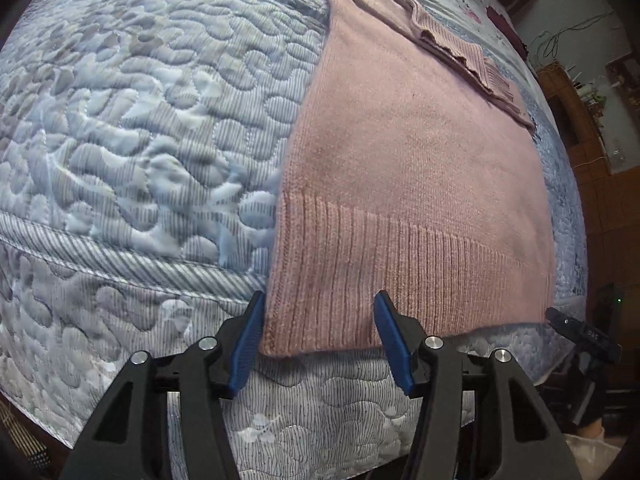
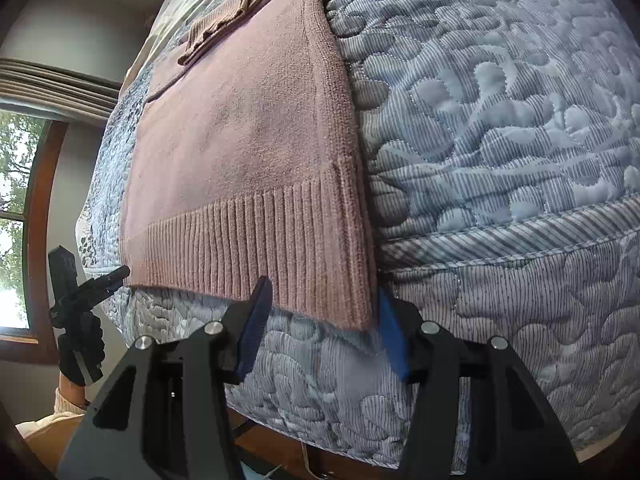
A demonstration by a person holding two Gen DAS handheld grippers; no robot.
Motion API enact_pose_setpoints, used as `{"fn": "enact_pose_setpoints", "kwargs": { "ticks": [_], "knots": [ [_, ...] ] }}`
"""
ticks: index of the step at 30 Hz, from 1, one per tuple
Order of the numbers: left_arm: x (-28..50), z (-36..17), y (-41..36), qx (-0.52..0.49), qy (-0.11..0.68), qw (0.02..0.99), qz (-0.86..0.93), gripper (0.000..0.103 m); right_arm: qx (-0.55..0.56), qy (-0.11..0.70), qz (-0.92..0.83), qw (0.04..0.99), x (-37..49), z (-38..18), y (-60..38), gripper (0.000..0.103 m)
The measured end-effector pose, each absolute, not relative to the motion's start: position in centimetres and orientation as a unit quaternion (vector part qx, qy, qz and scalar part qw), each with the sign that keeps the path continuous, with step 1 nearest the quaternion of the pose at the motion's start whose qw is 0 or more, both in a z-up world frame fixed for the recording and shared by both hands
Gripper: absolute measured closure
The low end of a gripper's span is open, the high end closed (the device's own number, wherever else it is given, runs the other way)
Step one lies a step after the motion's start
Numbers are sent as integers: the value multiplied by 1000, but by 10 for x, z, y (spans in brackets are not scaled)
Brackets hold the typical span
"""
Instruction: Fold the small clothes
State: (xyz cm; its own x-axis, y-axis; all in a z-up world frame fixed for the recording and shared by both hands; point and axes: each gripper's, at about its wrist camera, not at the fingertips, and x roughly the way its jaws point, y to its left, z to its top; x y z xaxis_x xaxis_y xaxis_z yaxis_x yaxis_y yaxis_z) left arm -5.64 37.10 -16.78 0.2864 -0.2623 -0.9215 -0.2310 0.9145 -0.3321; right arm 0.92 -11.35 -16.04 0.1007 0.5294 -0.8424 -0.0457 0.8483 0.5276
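pink knit sweater (image 1: 408, 184) spread flat on the quilted bed (image 1: 132, 128), ribbed hem (image 1: 400, 280) lying along the near edge of the mattress and drooping a little over it, one sleeve (image 1: 448, 40) already folded in across the upper body. left hand-held gripper (image 1: 318, 300) spread wide, straddling the hem's left corner, blue pads (image 1: 248, 344) on either side of the cloth and apparently not yet pinching. right hand-held gripper (image 2: 322, 292) likewise wide, framing the opposite corner (image 2: 360, 312) of the hem, one pad over the ribbing and the other just off the sweater's side edge. likely step: taking both hem corners for a bottom-to-top fold. best done by sliding each lower finger under the ribbing so both knit layers sit between the pads, then closing at the same depth on both sides, well inside the corner rather than on the last rib, since loose knit stretches and slips. then lifting both corners together at level height, keeping the hem taut between them without pulling it wide, and carrying it straight up the body toward the folded sleeve. worth watching: catching the quilt along with the knit, or grabbing only the top layer.
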Motion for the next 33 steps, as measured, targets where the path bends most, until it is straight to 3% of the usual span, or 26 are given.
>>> {"fn": "enact_pose_setpoints", "kwargs": {
  "ticks": [2,4,6,8,9,18,23,33],
  "knots": [
    [-58,-167,372,-214,592,777,-10,49,198,639,201,715,9,-161,-117,56],
    [-61,-166,379,-235,588,774,-4,53,221,640,208,706,10,-163,-121,75],
    [-62,-166,388,-257,586,769,3,71,239,643,209,697,11,-166,-125,89],
    [-64,-166,395,-284,579,764,4,90,239,645,208,696,11,-166,-126,92],
    [-62,-166,397,-296,576,762,-1,92,244,644,212,694,12,-166,-126,93],
    [-51,-119,386,-295,533,791,-58,93,341,593,271,678,29,-128,-141,94],
    [-21,-90,393,-281,509,812,-50,93,333,576,269,696,59,-103,-145,94],
    [43,-94,417,-308,497,811,-13,93,337,578,245,702,128,-101,-142,94]
  ]
}}
